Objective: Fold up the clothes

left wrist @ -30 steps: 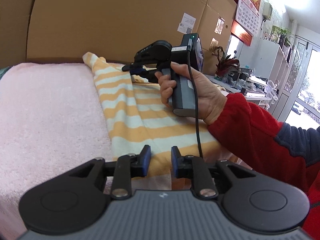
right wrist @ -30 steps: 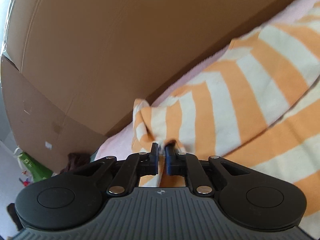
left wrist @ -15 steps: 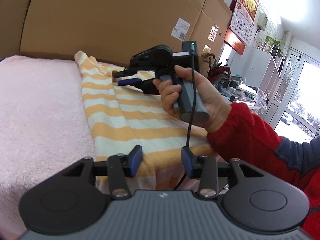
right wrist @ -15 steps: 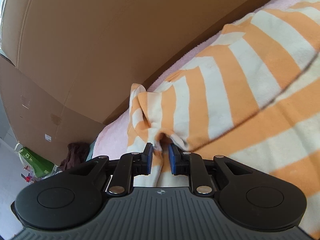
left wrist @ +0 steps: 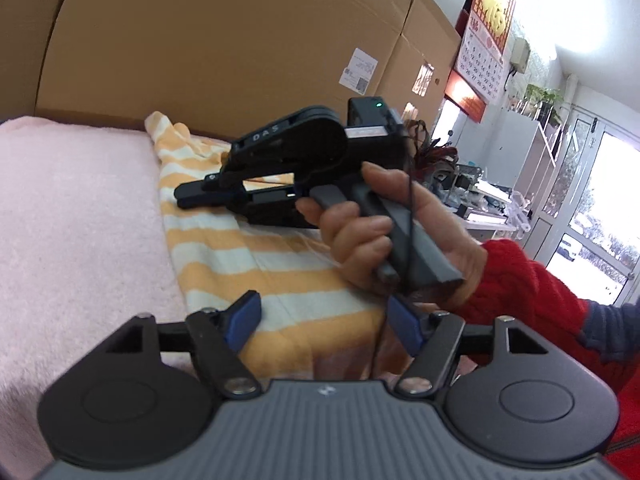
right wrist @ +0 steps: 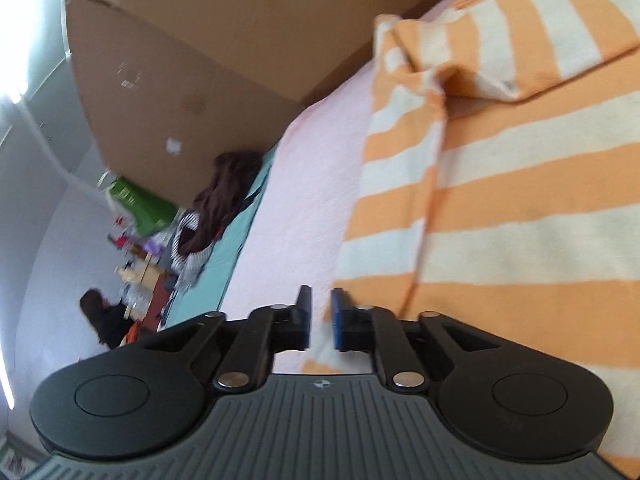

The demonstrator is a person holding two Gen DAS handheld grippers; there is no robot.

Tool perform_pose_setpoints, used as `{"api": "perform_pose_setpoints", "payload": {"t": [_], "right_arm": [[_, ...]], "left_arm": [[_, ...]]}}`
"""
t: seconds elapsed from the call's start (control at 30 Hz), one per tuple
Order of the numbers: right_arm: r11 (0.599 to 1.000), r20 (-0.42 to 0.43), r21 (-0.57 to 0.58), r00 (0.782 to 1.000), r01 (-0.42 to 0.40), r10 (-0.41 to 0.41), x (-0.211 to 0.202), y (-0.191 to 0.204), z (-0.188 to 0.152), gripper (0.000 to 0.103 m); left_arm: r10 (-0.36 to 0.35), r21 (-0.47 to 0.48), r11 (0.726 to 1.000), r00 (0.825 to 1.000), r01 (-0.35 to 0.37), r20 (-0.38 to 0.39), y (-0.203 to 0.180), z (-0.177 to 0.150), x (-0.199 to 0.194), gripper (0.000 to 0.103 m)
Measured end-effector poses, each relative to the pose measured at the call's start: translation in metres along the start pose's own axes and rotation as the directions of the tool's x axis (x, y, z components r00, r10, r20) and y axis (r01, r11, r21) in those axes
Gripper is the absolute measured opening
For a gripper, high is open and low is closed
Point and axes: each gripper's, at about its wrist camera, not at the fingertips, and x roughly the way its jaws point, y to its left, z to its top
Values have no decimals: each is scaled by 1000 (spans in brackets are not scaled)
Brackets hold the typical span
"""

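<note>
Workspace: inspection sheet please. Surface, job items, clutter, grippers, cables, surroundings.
Surface: pink fleecy cover, garment spread on it.
Job's things: orange-and-white striped garment, mostly flat, far corner bunched.
Clutter: dark clothes pile beyond the cover's end.
Grippers: left gripper jaws just opening, wide, above the garment's near edge, gripping nothing; right gripper jaws just closing, slim gap, nothing between.
Cables: black cable hangs from the right gripper's handle toward the left jaws.
Surroundings: cardboard boxes, wall calendar, glass door.
</note>
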Motion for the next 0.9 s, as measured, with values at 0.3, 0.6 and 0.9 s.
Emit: {"api": "perform_pose_setpoints", "payload": {"t": [0.3,0.6,0.9], "right_arm": [[993,-20,-49,994,-108,107,-28,14,-24,41],[984,39,-176,999,35,-28,-44,34,-48,46],[975,99,-215,994,61,-41,-52,22,-50,30]], "left_arm": [[-11,6,1000,1000,11,23,4,2,-12,86],[2,-16,1000,1000,-2,12,7,-1,-13,88],[48,63,997,998,-46,-35,-7,3,-4,96]]}}
